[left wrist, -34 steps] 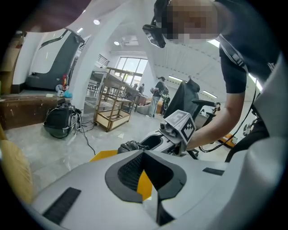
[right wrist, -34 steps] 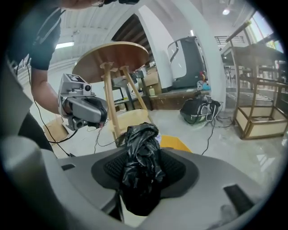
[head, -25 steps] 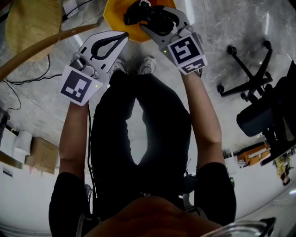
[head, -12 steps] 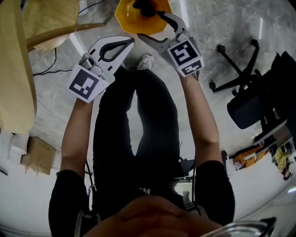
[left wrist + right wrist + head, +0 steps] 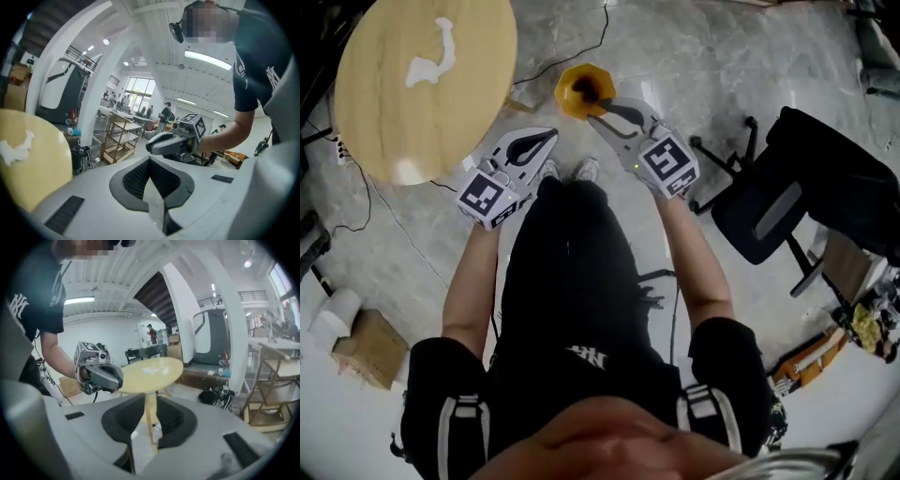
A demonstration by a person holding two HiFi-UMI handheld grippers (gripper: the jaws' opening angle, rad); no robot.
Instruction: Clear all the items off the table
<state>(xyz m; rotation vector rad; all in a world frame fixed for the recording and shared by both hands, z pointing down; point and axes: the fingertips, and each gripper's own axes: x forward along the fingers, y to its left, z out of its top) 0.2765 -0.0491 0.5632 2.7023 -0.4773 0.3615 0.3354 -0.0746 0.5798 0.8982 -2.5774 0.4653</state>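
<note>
Checking the table (image 5: 422,122) first: what lies on it?

— One white crumpled scrap (image 5: 431,58), alone on the round wooden top, towards its far side in the head view. Neither tool touches it.

And the left claw (image 5: 546,139)?

— Pressed together with nothing in it. Its own view shows the dark pads meeting at the tips. It hangs beside the near rim of the table, clear of it.

The right claw (image 5: 598,112)?

— It has just been closing, and a slim gap is left between the pads. Nothing sits in that gap; in its own view only the table's leg shows through it, far behind. So it grips nothing.

Where does it point?

— In the head view, towards the orange bin (image 5: 567,101) on the floor (image 5: 694,56), with its tips overlapping the bin's near edge. Whether they touch it I cannot tell.

Anything in that bin?

— A dark object (image 5: 592,89), too small to name.

What else is around?

— A black office chair (image 5: 787,187) to the right and a cardboard box (image 5: 361,349) at the lower left, both well apart from the table's scrap
</note>
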